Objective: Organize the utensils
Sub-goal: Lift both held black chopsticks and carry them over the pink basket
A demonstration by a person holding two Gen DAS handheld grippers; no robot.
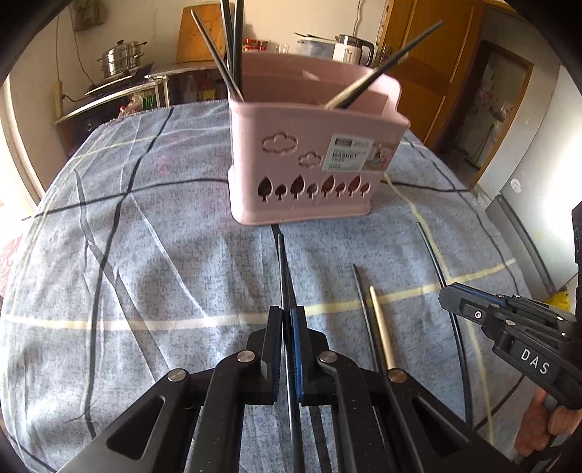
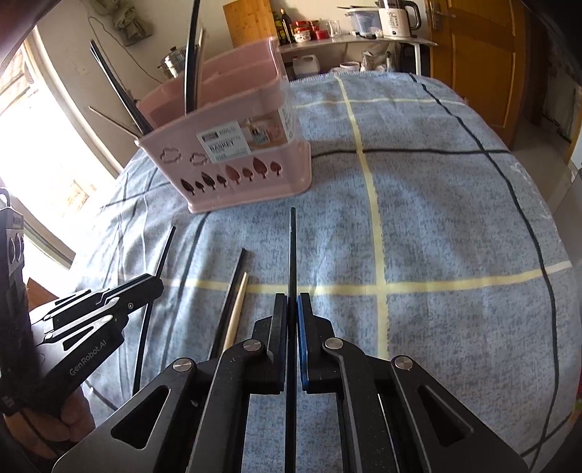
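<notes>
A pink utensil basket stands on the blue checked cloth, with several black chopsticks upright in it; it also shows in the right wrist view. My left gripper is shut on a black chopstick that points toward the basket. My right gripper is shut on another black chopstick. Between the two grippers a black chopstick and a pale wooden chopstick lie on the cloth; they also show in the right wrist view, black and pale.
The cloth covers a table that falls away at the right. Behind stand a counter with a steel pot, a kettle, jars and a wooden door. A window is at the left.
</notes>
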